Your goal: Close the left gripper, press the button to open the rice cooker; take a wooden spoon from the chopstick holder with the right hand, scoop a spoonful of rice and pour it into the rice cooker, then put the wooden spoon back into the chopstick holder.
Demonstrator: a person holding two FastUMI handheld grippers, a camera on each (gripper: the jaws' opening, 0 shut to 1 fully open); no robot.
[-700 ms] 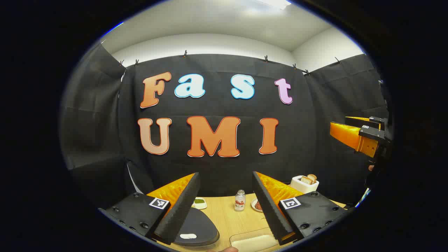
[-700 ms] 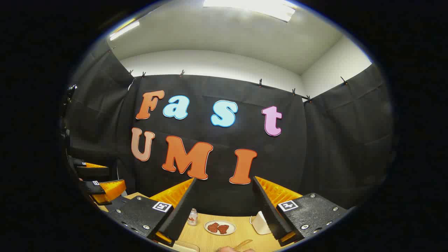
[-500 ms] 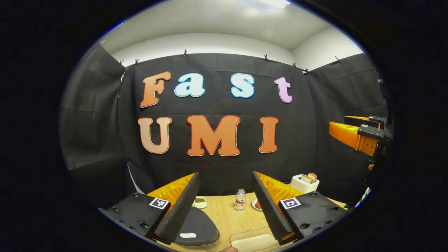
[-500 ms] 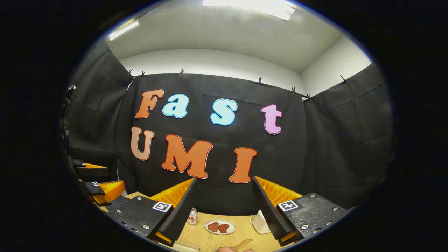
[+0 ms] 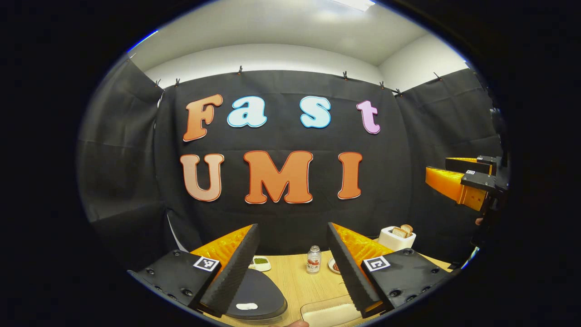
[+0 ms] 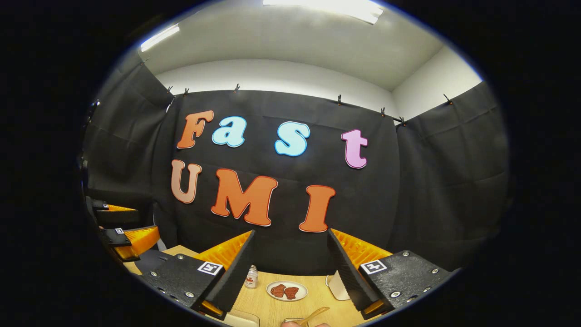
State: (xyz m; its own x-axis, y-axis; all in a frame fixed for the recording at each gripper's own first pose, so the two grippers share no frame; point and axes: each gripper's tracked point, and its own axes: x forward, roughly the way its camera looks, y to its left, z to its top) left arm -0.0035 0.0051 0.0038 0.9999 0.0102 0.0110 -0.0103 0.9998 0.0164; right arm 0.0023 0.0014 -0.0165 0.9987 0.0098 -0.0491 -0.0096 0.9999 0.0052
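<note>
Two task things show low in the frames. In the left gripper view the rice cooker (image 5: 256,295), with its dark rounded lid down, sits at about seven o'clock on the wooden table (image 5: 295,281), partly behind the near left finger. In the right gripper view the wooden spoon (image 6: 313,314) pokes up at six o'clock, at the very bottom edge; what it stands in cannot be made out.

Just right of the cooker, at six o'clock, lies a clear tray of white rice (image 5: 329,313). Farther back on the table stand a small dish of green (image 5: 260,262), a little jar (image 5: 312,260) and a white toaster with bread (image 5: 396,237) at about five o'clock. The right gripper view shows a plate of red pieces (image 6: 287,290) near six o'clock.

The left gripper (image 5: 290,259) has its fingers spread wide, with nothing between them. The right gripper (image 6: 290,268) is likewise spread and empty, held well above the table, and it also shows at three o'clock in the left gripper view.
</note>
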